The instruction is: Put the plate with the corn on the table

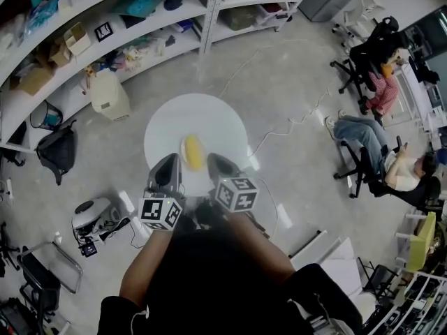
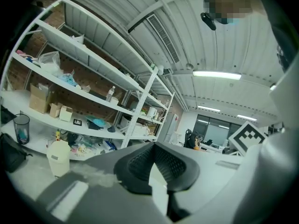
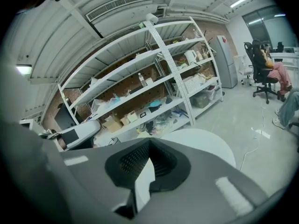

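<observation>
Over the near edge of the round white table [image 1: 209, 114], the left gripper [image 1: 170, 162] is clamped on the rim of the white plate [image 2: 159, 192]. The corn [image 1: 193, 152] lies on the plate, above the table's near half and between the two grippers. The right gripper [image 1: 216, 162] nips the same rim. I'd say lower both together and keep them level, so the corn doesn't roll. Let go only once the plate sits flat on the table.
</observation>
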Demonstrator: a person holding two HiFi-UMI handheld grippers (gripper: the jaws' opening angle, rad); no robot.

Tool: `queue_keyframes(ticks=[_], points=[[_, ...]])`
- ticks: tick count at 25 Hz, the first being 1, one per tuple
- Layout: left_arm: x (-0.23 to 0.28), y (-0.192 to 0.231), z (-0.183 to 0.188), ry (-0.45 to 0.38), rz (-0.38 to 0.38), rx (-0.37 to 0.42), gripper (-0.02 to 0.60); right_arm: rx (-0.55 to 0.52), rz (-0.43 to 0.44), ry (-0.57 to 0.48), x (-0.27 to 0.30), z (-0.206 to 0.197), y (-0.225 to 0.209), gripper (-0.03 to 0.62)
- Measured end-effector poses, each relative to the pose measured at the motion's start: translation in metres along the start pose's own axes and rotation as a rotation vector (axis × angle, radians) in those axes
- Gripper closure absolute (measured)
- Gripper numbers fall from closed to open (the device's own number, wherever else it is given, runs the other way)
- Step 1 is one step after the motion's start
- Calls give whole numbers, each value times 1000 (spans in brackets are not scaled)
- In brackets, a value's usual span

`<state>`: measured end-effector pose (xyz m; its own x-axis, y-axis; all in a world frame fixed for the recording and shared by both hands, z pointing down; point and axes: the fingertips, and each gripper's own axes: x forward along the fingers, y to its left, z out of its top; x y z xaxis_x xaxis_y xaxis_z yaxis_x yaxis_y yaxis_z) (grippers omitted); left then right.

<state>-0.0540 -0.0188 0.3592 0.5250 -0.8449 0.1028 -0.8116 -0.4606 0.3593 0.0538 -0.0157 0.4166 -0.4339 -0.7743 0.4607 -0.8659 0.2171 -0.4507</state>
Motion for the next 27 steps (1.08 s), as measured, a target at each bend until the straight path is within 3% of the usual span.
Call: queue_keyframes(ticks=[27], points=[[-4, -1, 14, -15, -37, 34, 578, -65, 43, -52, 2, 23, 22, 586]])
